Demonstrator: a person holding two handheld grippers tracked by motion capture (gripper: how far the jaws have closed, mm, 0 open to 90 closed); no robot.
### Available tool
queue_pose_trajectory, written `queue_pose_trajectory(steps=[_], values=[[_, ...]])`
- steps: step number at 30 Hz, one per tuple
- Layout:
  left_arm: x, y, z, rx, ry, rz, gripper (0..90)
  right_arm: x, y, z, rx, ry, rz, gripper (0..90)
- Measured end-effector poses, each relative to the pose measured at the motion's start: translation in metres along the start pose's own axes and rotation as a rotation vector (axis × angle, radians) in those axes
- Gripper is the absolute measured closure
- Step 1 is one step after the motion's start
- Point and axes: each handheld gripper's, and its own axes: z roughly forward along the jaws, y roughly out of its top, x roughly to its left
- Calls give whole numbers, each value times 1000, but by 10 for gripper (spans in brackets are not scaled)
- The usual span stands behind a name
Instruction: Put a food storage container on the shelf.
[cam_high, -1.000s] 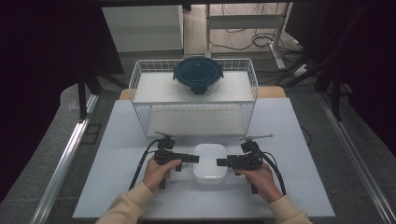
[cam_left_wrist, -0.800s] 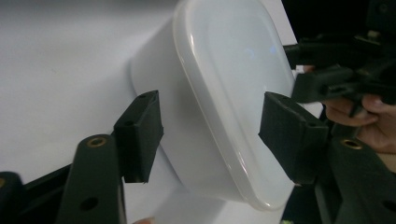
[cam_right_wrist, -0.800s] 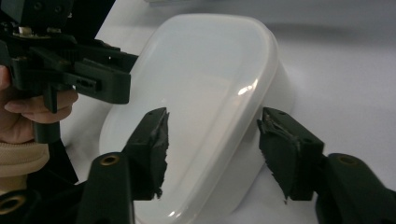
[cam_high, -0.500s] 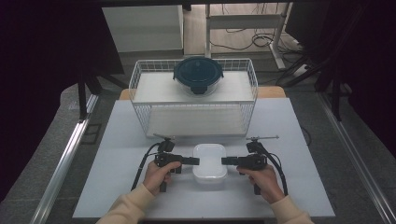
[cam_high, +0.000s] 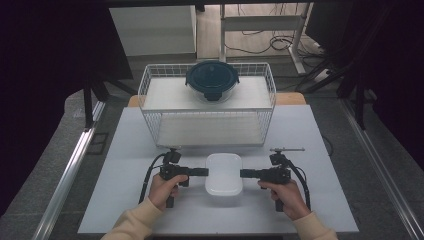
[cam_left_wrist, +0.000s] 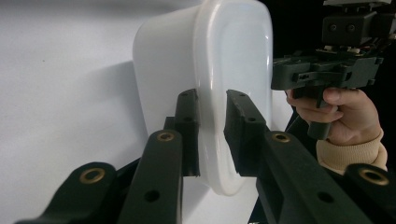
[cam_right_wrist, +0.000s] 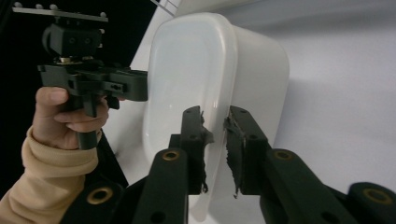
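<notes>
Cream knit sleeves come in from the near edge of the bench, a flat, matte pale-grey sheet with square corners. Each hand grips a black pistol-shaped handle with a cable looping back from it.

The left claw points inward at the left rim of the white container; the right claw points inward at its right rim. The container lies near the front middle of the bench, between the two hands. It is a smooth, glossy, milky plastic box, oblong with rounded corners, its lid flat with a raised lip around the edge.

In the left gripper view, the two blocky black jaws have just been closing and now sit on either side of the lid's lip, pressing on it. In the right gripper view, the jaws, with ragged, torn black padding, have likewise been closing and pinch the opposite lip.

Farther back stands a white wire basket, a rectangular grid of thin rods. On its far top edge rests a round, dark teal lidded bowl with side clips.
</notes>
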Motion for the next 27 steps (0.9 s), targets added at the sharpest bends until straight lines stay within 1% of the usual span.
queue_pose_trajectory(steps=[2, 4, 6, 8, 10, 12, 17, 19, 21, 26, 27], values=[[-2, 0, -1, -8, 1, 1, 785, 2, 0, -1, 0, -7, -13, 782], [-4, -1, -3, -12, 0, 12, 801, 3, 1, -1, -6, -13, -24, 791], [-7, -1, -4, -15, 14, 24, 801, 4, 1, -1, -6, -19, -31, 793], [-8, 0, -5, -15, 16, 37, 801, 5, 1, -1, -10, -22, -38, 794], [-8, 0, -6, -17, 12, 40, 802, 5, 1, -1, -14, -20, -49, 794], [-10, 0, -7, -22, 13, 43, 802, 7, 2, -2, -15, -17, -51, 794], [-16, 1, -12, -32, 9, 63, 805, 10, 3, -5, -31, -8, -81, 793], [-21, 3, -15, -38, 7, 82, 805, 13, 4, -7, -35, -6, -91, 793], [-23, 4, -17, -43, 10, 94, 805, 16, 5, -8, -41, -11, -109, 793], [-31, 6, -22, -58, 23, 113, 805, 22, 9, -10, -51, -9, -134, 793], [-33, 7, -23, -57, 23, 124, 805, 24, 10, -11, -51, -10, -141, 793]])
